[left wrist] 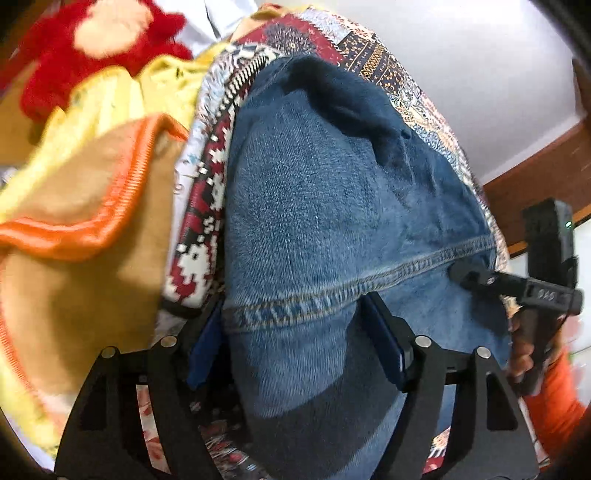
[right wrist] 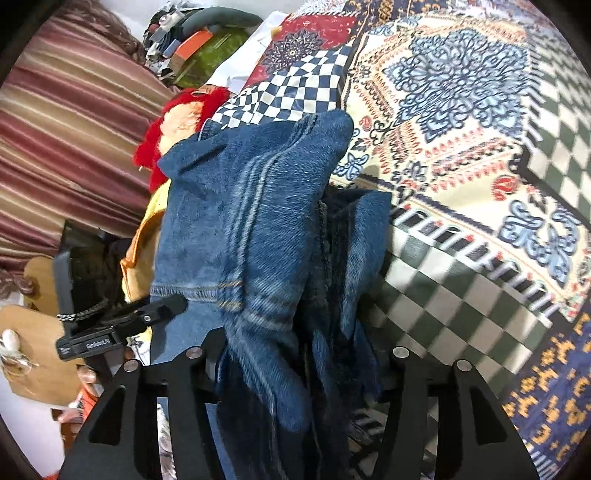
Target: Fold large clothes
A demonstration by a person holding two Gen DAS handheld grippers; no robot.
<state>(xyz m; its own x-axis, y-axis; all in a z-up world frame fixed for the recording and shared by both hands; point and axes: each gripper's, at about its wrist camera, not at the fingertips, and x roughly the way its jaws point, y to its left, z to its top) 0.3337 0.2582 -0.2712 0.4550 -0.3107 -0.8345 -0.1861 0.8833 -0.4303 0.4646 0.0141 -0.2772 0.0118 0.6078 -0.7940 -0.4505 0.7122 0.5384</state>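
Blue denim jeans (left wrist: 332, 206) hang between both grippers above a patterned bedspread (right wrist: 461, 110). My left gripper (left wrist: 295, 325) has its fingers around the jeans' stitched hem, one on each side of the cloth. In the left wrist view the right gripper's fingertip (left wrist: 469, 275) touches the same hem at the right. My right gripper (right wrist: 295, 362) is shut on a bunched fold of the jeans (right wrist: 258, 206). In the right wrist view the left gripper's finger (right wrist: 155, 314) sits at the hem on the left.
A pile of clothes lies beside the jeans: a yellow garment (left wrist: 110, 99), a tan one with orange trim (left wrist: 92, 221) and a red plush toy (left wrist: 103, 33). A striped curtain (right wrist: 66, 129) hangs at the left. A wooden bed frame (left wrist: 535, 177) runs along the white wall.
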